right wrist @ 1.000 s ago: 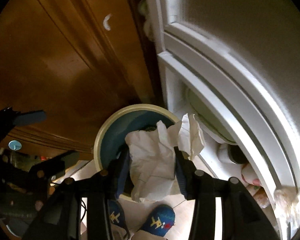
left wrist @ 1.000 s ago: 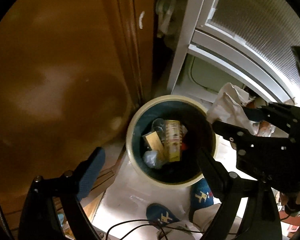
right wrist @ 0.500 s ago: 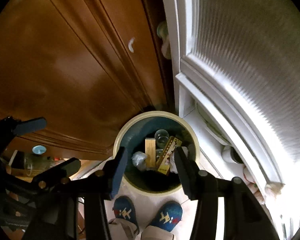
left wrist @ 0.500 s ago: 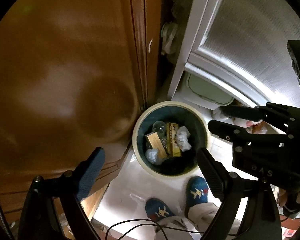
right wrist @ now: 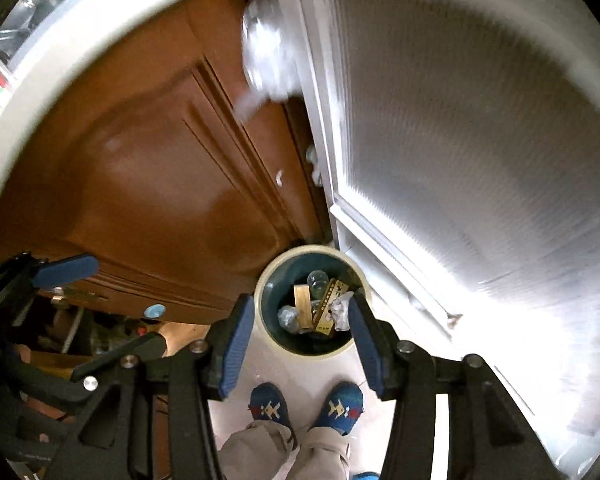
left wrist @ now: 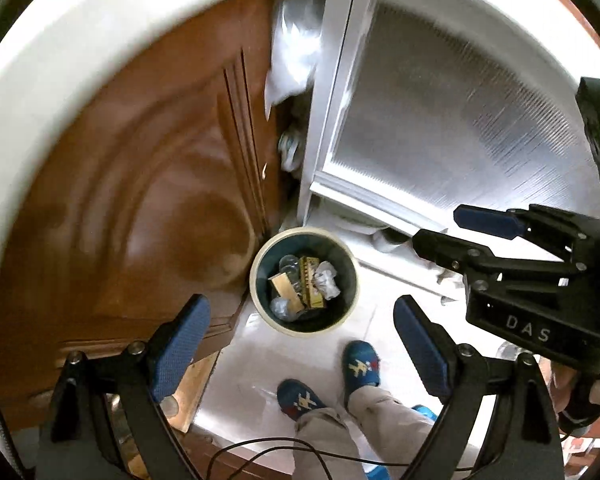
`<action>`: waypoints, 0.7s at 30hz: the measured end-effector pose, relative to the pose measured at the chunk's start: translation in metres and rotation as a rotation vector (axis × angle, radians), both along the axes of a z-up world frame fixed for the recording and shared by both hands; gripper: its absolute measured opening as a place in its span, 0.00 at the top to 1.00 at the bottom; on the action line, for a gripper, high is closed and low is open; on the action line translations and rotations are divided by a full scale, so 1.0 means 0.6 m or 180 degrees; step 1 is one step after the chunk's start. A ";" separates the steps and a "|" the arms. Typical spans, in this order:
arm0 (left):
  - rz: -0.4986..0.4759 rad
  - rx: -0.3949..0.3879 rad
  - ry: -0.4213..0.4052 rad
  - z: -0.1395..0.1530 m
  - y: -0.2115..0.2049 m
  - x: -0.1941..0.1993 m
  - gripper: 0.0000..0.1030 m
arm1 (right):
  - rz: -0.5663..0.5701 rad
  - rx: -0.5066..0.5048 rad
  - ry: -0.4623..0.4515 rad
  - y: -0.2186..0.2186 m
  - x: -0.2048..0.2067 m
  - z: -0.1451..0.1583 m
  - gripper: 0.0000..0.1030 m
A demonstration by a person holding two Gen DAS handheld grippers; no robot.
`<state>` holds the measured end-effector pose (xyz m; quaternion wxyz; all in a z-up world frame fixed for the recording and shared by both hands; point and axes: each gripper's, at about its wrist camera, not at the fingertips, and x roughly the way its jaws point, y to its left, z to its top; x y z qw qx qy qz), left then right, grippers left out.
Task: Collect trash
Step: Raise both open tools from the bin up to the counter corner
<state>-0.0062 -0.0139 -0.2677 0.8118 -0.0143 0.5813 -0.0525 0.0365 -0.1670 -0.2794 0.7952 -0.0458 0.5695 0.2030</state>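
The right gripper (right wrist: 302, 338) is black, angular plastic with bolt heads at its joints; its two fingers carry ribbed blue pads (right wrist: 236, 344) that stand apart with nothing between them, the jaws having just been opening; seen from the left wrist it juts in from the right edge as a dark block (left wrist: 500, 248) lettered DAS. The left gripper (left wrist: 296, 340) is of the same make, its woven-looking blue pads (left wrist: 180, 344) spread wide and bare; a thin black cable loops below it.

Beneath both, well apart from the fingertips, stands the round bin (left wrist: 256, 276), (right wrist: 262, 296), cream at the rim and dark teal inside; it sits on pale, glossy floor in the corner between a brown varnished wooden door (left wrist: 140, 200) with moulded grooves and a white-framed door (left wrist: 440, 120) of ribbed frosted glass. In the bin lies the trash: a crumpled white paper wad (left wrist: 326, 280), (right wrist: 340, 308) against the right side, a flat yellow printed carton (left wrist: 310, 284), a tan slab of cardboard (left wrist: 286, 286), a clear rounded piece of plastic (left wrist: 288, 262) and a scrunched translucent scrap (left wrist: 280, 306).

Nearer the cameras are the person's feet in blue knitted slippers (right wrist: 306, 404) with a small pale pattern, under beige trouser legs (left wrist: 360, 420); a whitish, blurred plastic bag (left wrist: 294, 60) hangs in the gap between the doors.
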 end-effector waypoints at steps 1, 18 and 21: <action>-0.0003 -0.0037 -0.0016 0.022 0.001 -0.002 0.11 | -0.0019 0.0013 -0.0025 -0.001 -0.004 0.019 0.52; -0.0271 -0.0087 -0.0913 0.335 0.016 -0.017 0.11 | -0.0343 0.0190 -0.0934 -0.027 -0.053 0.317 0.52; -0.0330 -0.0112 -0.1078 0.367 0.017 -0.016 0.11 | -0.0394 0.0190 -0.1114 -0.020 -0.057 0.351 0.52</action>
